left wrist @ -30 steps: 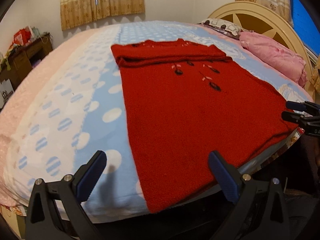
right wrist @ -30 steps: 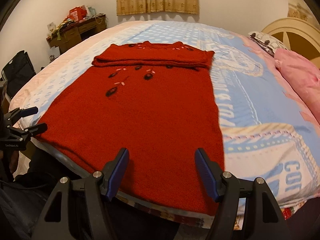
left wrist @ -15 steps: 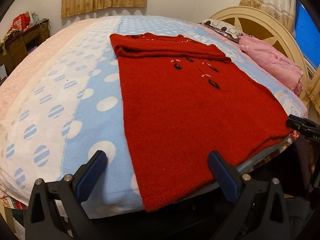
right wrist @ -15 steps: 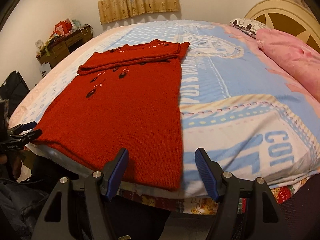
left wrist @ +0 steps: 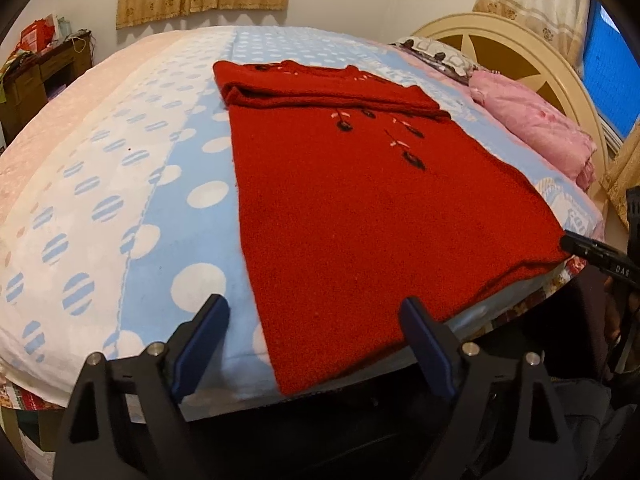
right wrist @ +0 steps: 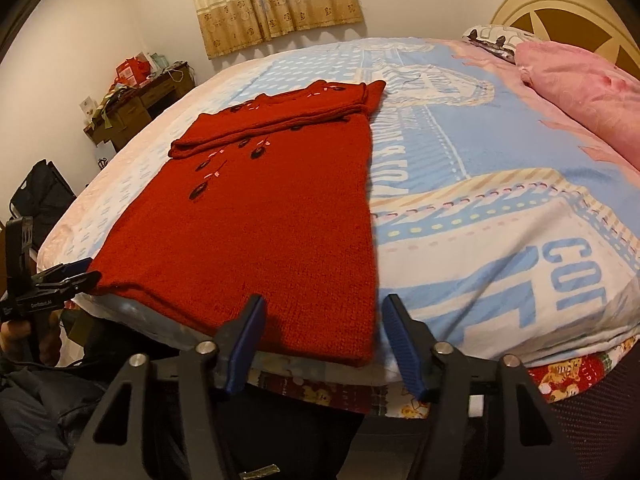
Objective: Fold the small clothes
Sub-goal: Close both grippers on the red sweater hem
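Spanning the centre of the left wrist view, the red sweater (left wrist: pixel 360 208) is laid flat on the blue dotted bedspread (left wrist: pixel 132 200), its sleeves already folded across the chest at the upper middle. The left gripper (left wrist: pixel 314 340), at the lower edge, is held spread; its jaws have just been closing a little, the sweater's near left hem corner is framed between the pads, and no pad is yet pressed on cloth. At the right edge the right gripper (left wrist: pixel 576 246) is seen at the other hem corner; contact cannot be told from here.

In the right wrist view, the sweater (right wrist: pixel 256 232) fills the left and centre, and the pink pillow (right wrist: pixel 580 84) lies at the upper right. The right gripper (right wrist: pixel 322 332), bottom centre, has just been narrowing, with the right hem corner between its still-parted jaws. Compared with a second ago, this view has swung rightward onto that corner. The left gripper (right wrist: pixel 80 274) is seen at the far left. Both hem corners are thus judged about to be pinched for a bottom-to-top fold.
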Demonstrator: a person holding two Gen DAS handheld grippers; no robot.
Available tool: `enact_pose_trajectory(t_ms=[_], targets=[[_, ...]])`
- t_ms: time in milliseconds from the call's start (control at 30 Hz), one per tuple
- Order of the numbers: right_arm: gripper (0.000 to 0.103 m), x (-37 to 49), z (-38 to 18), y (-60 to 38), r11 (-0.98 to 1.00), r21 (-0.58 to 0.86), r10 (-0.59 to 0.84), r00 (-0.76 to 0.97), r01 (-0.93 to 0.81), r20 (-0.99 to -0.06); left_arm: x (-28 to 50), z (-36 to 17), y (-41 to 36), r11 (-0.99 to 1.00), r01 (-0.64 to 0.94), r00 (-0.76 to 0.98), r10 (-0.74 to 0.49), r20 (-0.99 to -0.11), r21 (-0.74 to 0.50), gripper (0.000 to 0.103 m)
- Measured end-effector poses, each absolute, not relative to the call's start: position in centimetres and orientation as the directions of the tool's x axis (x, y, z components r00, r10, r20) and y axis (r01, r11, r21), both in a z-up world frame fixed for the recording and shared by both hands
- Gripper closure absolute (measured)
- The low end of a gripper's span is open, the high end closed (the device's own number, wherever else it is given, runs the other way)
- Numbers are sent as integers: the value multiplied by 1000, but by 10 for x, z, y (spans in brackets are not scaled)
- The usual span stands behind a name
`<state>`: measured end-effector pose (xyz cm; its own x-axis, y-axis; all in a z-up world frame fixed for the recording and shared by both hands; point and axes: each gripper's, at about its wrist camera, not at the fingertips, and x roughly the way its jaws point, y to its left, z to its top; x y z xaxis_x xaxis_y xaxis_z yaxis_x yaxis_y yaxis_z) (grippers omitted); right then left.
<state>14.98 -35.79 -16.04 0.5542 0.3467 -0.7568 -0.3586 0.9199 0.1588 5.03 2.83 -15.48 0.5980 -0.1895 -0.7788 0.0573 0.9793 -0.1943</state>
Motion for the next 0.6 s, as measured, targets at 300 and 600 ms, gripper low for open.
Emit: enact_pose_trajectory(t_ms=[300,600], targets=[[74,149,-162,-364,912,202,379,543,-357,-749,46,-150,27,971,82,599,-226,-768,-223,36],[76,150,-166,-369,905,243,406,544,-349,-735,48,-152,20,970,107,577,-240,-781,-219,28]])
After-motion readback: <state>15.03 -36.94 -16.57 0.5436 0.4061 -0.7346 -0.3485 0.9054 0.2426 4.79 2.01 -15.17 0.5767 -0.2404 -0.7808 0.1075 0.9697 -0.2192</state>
